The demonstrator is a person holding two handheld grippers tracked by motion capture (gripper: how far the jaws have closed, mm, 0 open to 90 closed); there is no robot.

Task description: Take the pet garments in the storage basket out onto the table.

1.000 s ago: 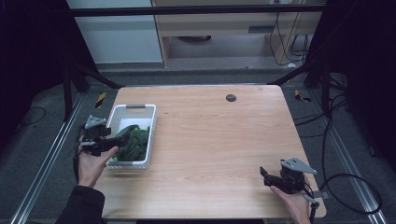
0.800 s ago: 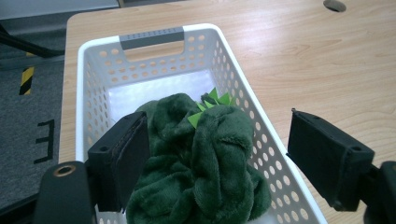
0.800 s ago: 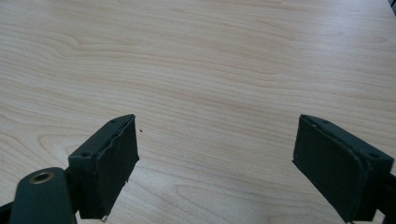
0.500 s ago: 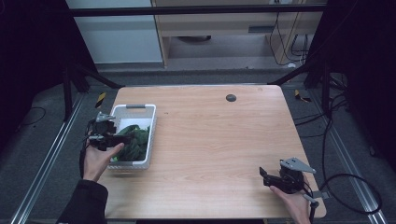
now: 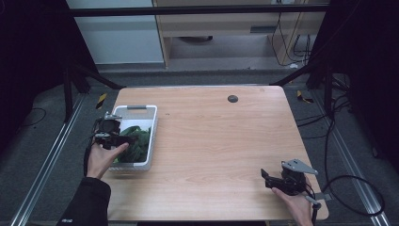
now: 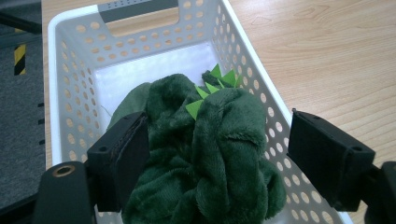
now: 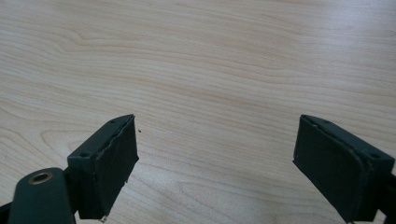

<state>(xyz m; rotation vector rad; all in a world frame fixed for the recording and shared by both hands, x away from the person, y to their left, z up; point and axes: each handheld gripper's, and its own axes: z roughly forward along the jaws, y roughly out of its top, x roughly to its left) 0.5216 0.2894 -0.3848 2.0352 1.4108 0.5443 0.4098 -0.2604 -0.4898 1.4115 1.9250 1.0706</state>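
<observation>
**Plush in the basket, both claws wide**

Wooden table from above: your left gripper hung over the white basket at the left edge, your right gripper idled well apart, near the front right corner.

Left gripper view: jaws spread, straddling the green plush lying inside, likely ready to pinch it; the basket's walls crowded both sides.

Right gripper view: jaws apart over bare wood, holding nothing.

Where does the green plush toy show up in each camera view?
High view: green plush toy lies in the white perforated basket at table's left, beside the left gripper.
Left gripper view: centre bottom, between the open jaws.
Right gripper view: bare wooden table, no toy.
Shared landmark: the table.
</observation>
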